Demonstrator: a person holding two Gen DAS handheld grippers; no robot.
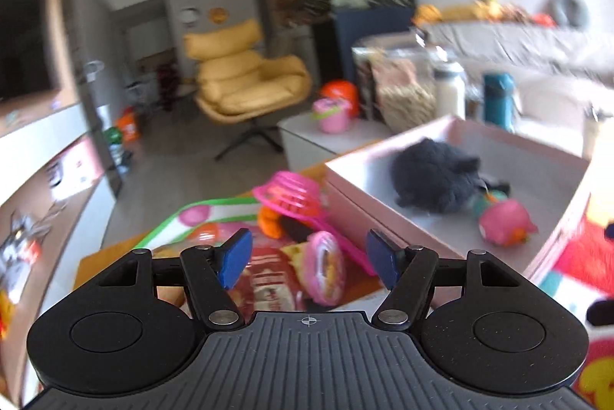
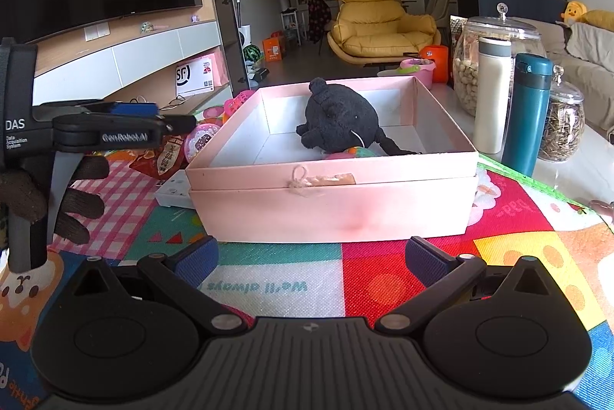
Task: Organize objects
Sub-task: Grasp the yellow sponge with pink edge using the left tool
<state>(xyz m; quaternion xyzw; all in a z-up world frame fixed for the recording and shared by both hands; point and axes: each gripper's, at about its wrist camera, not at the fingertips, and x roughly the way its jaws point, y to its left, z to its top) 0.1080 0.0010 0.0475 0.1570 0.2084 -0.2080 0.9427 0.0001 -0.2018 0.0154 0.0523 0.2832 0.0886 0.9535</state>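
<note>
Now both grippers hang wide and empty by the box (image 2: 330, 206).
Left gripper (image 1: 309, 258) over snack bag (image 1: 270, 281); right gripper (image 2: 311, 262) low centre, bottles (image 2: 527, 112) upper right.

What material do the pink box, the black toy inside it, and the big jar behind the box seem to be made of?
The pink box looks like matte cardboard: thin straight walls, folded corners. The black toy seems to be soft plush fabric with a fuzzy, light-absorbing surface. The big jar appears to be clear glass, possibly plastic: its contents show through and its lid glints.

A plush toy (image 2: 337, 118) lies in the box (image 2: 330, 176), flasks (image 2: 527, 111) right.
</note>
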